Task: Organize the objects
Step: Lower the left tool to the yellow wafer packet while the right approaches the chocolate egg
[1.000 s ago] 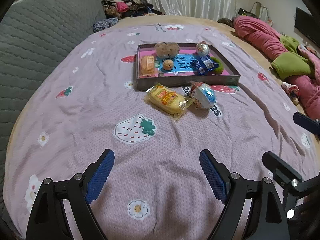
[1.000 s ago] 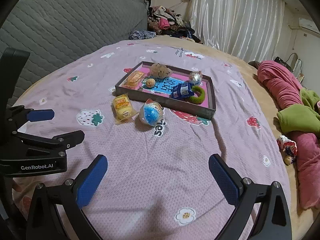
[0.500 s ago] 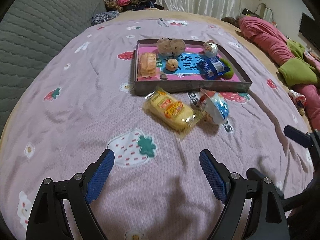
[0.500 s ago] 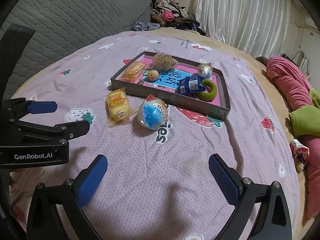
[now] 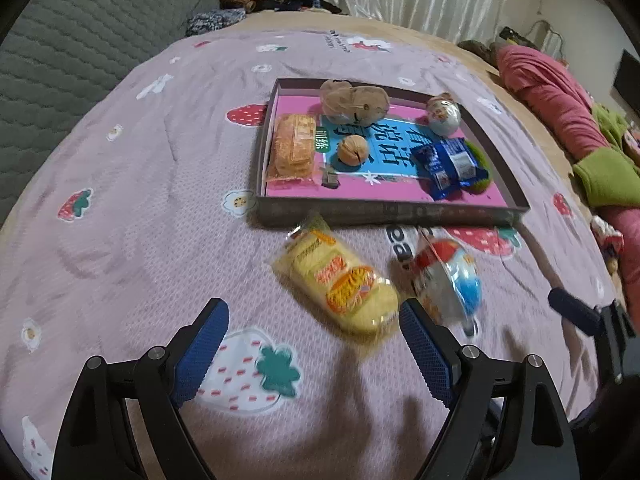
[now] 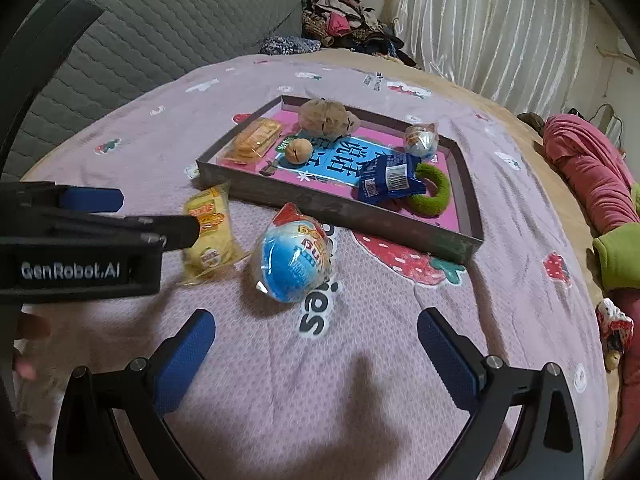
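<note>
On the strawberry-print bedspread [image 5: 120,208], the yellow snack pack [image 5: 340,280] is lying just ahead of your left gripper [image 5: 314,340], long axis slanting toward the tray [image 5: 384,210]. Both grippers are gaping wide and empty (right gripper [image 6: 316,336] is facing the blue-wrapped ball [image 6: 294,260]).

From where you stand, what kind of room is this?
Most likely a bedroom. The work surface is a bed under a pink strawberry-print blanket, with a grey quilted headboard behind it, a heap of clothes in the corner, and white curtains.

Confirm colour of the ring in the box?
Green ring, fuzzy-looking; clearest in the right wrist view.
</note>
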`<state>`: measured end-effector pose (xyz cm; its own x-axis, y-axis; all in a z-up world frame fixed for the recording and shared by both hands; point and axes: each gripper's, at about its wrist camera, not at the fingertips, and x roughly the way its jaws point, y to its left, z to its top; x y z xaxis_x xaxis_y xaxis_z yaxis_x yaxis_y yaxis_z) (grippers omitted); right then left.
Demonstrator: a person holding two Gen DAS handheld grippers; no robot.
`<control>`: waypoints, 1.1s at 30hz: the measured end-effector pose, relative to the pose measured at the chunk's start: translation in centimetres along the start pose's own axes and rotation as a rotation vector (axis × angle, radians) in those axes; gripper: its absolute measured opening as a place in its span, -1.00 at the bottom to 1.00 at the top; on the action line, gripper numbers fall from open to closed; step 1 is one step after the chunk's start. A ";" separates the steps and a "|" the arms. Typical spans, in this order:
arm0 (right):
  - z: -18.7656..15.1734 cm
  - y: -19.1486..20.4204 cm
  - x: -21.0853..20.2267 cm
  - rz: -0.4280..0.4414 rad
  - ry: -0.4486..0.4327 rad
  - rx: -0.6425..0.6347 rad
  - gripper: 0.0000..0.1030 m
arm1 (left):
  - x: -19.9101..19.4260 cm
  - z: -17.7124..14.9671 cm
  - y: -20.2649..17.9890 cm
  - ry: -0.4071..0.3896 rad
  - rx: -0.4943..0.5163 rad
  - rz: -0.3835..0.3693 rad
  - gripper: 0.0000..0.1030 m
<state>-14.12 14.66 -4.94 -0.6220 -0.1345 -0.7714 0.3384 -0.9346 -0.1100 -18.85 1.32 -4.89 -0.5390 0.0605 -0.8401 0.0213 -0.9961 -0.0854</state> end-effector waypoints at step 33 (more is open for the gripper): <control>2.1 -0.3 6.8 0.082 0.045 -0.008 0.36 | 7.0 2.1 1.2 0.137 -0.172 -0.032 0.71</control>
<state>-19.94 13.29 -8.81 -0.5598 -0.1951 -0.8053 0.3926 -0.9183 -0.0504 -24.34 0.45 -9.79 -0.4223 0.1120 -0.8995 0.1560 -0.9686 -0.1938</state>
